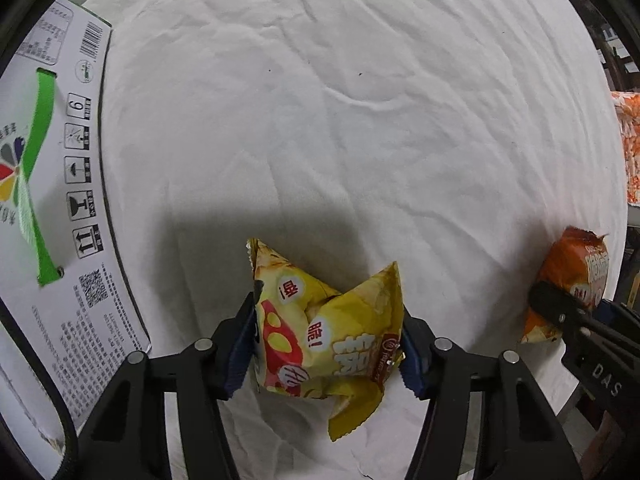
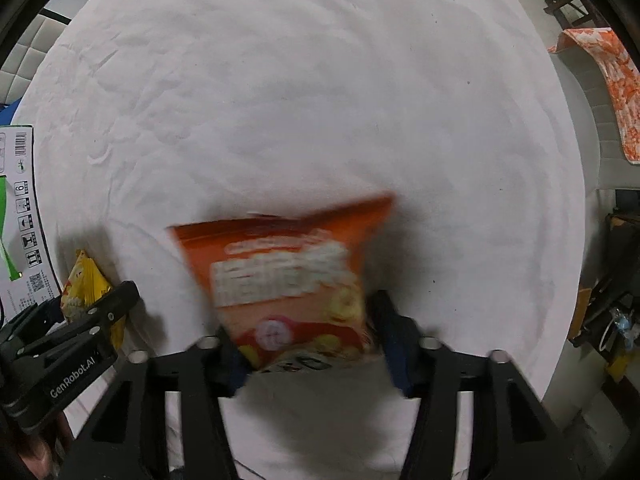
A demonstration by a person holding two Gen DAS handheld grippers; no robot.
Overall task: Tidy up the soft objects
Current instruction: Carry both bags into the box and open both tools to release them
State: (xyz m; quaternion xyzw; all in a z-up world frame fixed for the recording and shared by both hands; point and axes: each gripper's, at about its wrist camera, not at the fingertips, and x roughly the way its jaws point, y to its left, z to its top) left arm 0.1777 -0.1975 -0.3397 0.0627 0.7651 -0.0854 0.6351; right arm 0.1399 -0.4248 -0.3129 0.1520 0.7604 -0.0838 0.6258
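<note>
My left gripper (image 1: 328, 332) is shut on a yellow snack bag (image 1: 320, 332), crumpled between the blue pads and held just above the white cloth. My right gripper (image 2: 304, 336) is shut on an orange snack bag (image 2: 288, 280), which is blurred. The orange bag also shows at the right edge of the left wrist view (image 1: 572, 280) with the right gripper on it. The yellow bag also shows at the left of the right wrist view (image 2: 86, 284), behind the left gripper's finger.
A white cloth (image 1: 320, 100) covers the round table. A white printed carton (image 1: 52, 184) with a green strap stands at the left, also in the right wrist view (image 2: 20, 216). An orange-patterned sheet (image 2: 612, 92) lies beyond the table at the right.
</note>
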